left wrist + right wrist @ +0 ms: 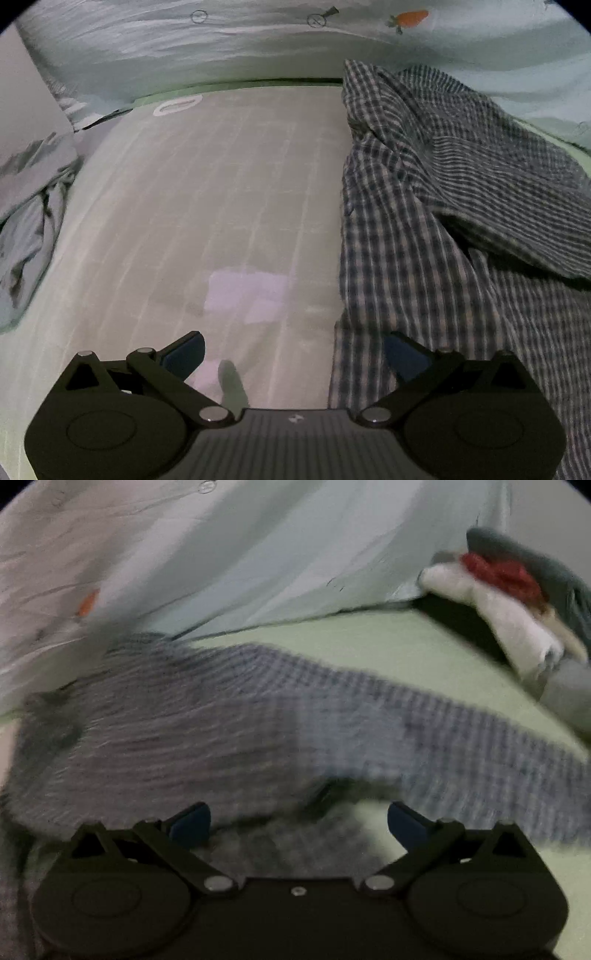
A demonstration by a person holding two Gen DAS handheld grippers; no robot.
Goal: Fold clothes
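While both claws gape wide with nothing between their pads, the left claw (293, 354) hovers at the edge of the rumpled blue-and-white checked shirt (461, 206) on the pale green bed (221, 203); the right claw (299, 823) sees that shirt (240, 720) blurred, its outline unclear.

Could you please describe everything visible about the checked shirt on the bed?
The checked shirt is thin woven cloth in a dark blue and white check. It lies crumpled and unfolded on the pale green bed sheet, with ridges and one flap turned over. Both the left gripper and right gripper hover open, gripping nothing.
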